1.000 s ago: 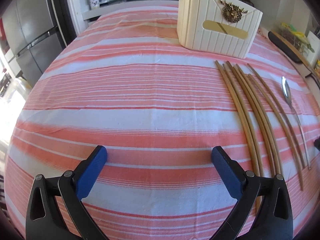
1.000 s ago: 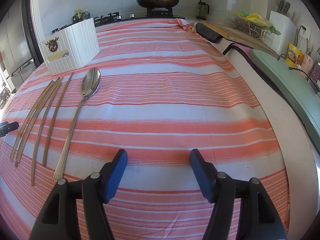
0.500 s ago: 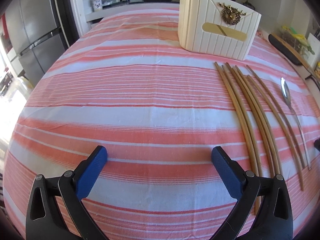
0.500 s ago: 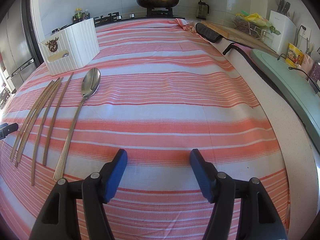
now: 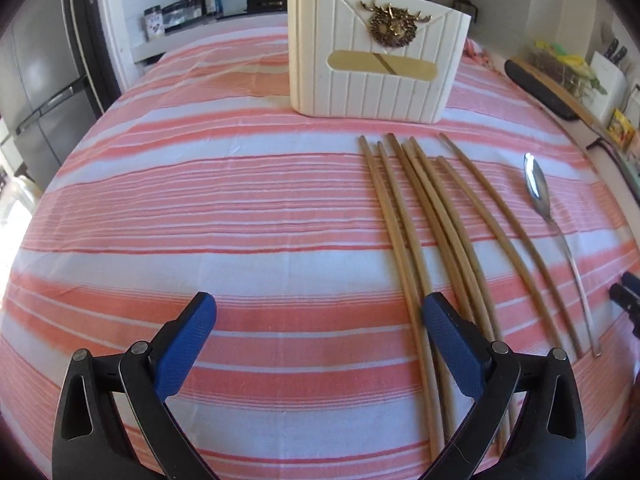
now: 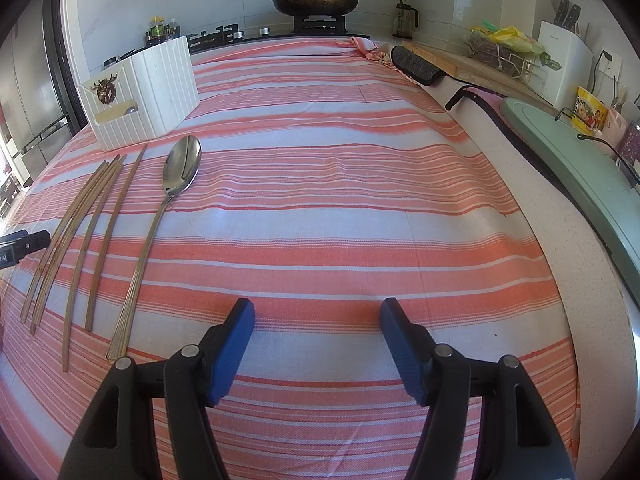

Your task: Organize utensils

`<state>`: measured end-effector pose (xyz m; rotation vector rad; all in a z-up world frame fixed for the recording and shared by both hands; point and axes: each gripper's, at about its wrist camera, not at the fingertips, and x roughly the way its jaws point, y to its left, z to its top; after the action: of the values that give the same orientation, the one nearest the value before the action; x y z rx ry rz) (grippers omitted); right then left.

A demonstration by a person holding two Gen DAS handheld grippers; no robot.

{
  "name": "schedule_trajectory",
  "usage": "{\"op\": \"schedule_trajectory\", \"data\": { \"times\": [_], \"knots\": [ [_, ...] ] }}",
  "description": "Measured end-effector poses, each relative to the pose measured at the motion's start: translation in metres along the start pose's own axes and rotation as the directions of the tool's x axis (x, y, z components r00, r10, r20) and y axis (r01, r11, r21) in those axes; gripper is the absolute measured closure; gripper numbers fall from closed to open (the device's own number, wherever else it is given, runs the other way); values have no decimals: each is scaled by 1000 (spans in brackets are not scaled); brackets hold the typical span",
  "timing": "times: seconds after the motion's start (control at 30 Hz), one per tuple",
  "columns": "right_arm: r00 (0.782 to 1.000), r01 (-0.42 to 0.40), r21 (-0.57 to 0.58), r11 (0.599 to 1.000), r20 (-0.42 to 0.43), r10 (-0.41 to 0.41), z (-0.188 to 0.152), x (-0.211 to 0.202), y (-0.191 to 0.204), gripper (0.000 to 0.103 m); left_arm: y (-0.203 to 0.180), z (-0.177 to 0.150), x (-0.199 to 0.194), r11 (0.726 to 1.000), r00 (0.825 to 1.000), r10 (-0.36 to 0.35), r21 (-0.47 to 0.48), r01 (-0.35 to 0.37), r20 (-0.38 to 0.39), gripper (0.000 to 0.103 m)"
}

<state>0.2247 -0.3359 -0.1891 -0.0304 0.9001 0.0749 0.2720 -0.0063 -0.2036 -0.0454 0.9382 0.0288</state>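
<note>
Left gripper (image 5: 316, 314): pitched downward, jaws spread wide, nothing between the blue pads (image 5: 184, 346). Right gripper (image 6: 316, 316): pitched downward at a similar angle, jaws parted, gap between the blue pads (image 6: 230, 352) empty. Tip of the left gripper shows at the left edge of the right wrist view

Bright daylight enters from the far left, overexposing that edge. Fisheye distortion bows the striped tablecloth (image 5: 240, 208) and darkens the corners. The spoon (image 6: 182, 168) glints; left-wrist view slightly blurred.
</note>
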Motion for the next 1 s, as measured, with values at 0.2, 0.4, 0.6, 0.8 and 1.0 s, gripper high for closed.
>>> {"op": "schedule_trajectory", "data": {
  "times": [0.2,0.4,0.6,0.8,1.0],
  "knots": [
    [1000,-1,0,1000,0,1,0,0,0,36,-1,-1,3,999,999,27,19,-27,-20,0],
    [1000,9,-3,1000,-7,-9,1,-1,2,36,-2,-1,1,1000,1000,-2,30,2,-6,9],
    [985,-165,-111,980,27,169,25,-24,59,36,-14,-2,-5,997,1000,-23,79,21,15,34],
    [986,-159,-211,964,-90,143,41,22,111,69,-21,-6,-11,994,999,-13,109,9,35,82],
    [994,-94,-154,984,-74,83,41,26,100,95,-8,-11,-15,998,999,17,57,-19,37,96]
  ]
}}
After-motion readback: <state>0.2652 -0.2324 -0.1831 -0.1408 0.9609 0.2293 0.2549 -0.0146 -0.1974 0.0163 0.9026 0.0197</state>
